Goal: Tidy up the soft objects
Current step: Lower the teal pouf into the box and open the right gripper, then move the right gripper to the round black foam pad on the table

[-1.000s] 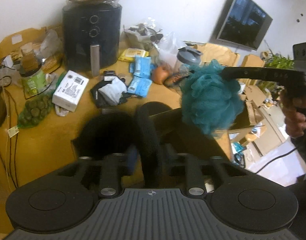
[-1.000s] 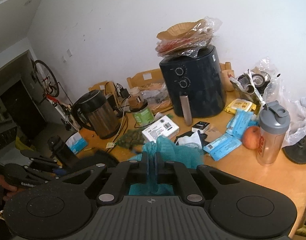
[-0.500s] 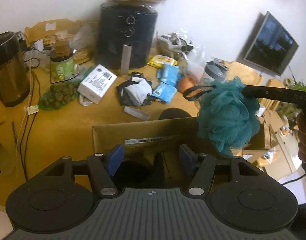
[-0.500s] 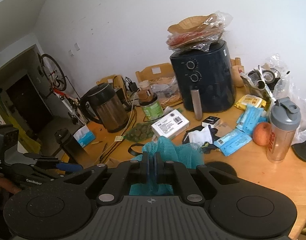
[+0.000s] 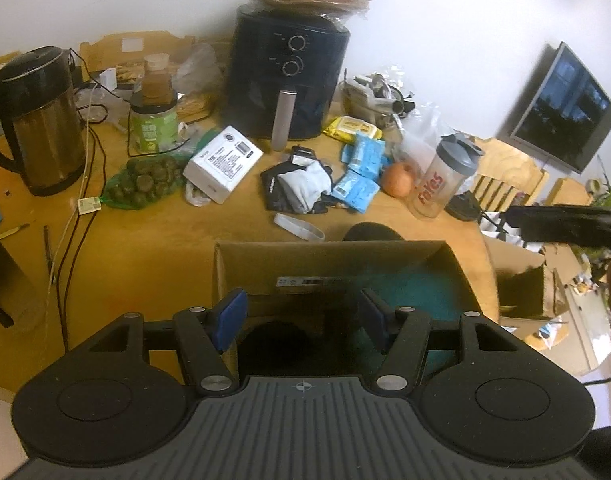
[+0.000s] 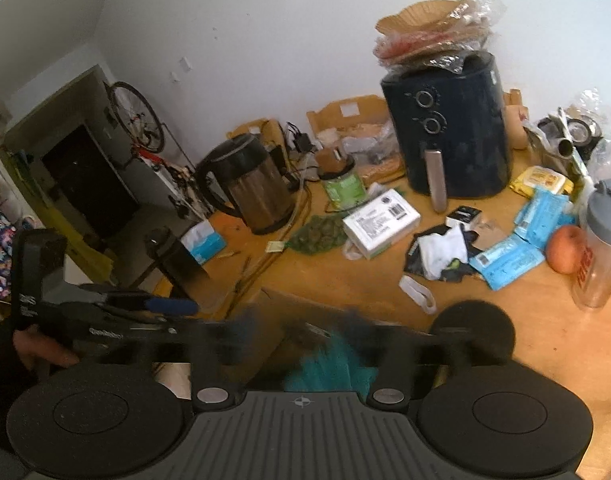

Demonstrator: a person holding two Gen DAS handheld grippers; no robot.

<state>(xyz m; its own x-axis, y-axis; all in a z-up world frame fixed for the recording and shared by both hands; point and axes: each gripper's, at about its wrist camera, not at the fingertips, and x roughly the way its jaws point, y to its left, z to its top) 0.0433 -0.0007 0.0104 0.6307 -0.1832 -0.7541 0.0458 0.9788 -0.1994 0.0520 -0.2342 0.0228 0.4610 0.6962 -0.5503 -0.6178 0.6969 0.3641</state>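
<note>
Jaws of your right gripper (image 6: pixel 301 334) have just been opening, freeing the teal loofah (image 6: pixel 329 364) above the cardboard box (image 5: pixel 241 264); left gripper (image 5: pixel 301 316) half-open, empty. Withdraw upward, clear of box walls.

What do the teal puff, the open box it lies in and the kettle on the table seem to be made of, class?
Teal puff: probably gathered nylon mesh, matte; it looks ruffled, though blurred here.
Open box: corrugated cardboard, dull brown, with thin folded walls and a printed label.
Kettle: apparently brushed metal with a bronze sheen on the body, and glossy black plastic for lid and handle.
</note>
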